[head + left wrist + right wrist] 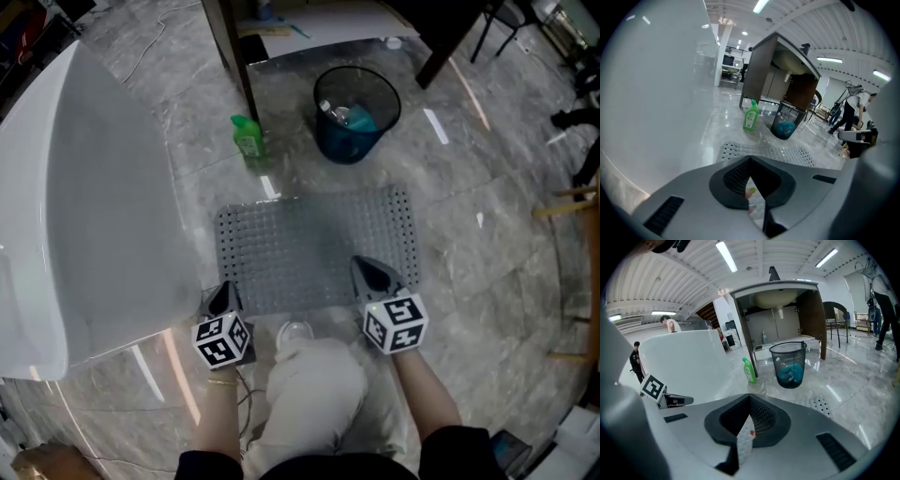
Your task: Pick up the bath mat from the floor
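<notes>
The grey perforated bath mat [309, 244] lies flat on the marble floor in the head view. My left gripper [225, 286] hovers at the mat's near left corner, beside the tub, with its jaws shut and nothing between them. Over the mat's near right part, my right gripper [361, 264] has its jaws together and is empty too. In the left gripper view the mat [787, 153] stretches out just past the closed tips of the left gripper [750, 159]. The right gripper view shows only a strip of the mat [820, 405] beyond the right gripper [750, 398].
A white bathtub [84, 206] fills the left side, close to the left gripper. Past the mat stand a green bottle [248, 136], a black mesh wastebasket [356, 112] and a dark table leg [234, 56]. The person's knee [314, 375] is between the arms. Wooden legs [572, 197] stand at the right.
</notes>
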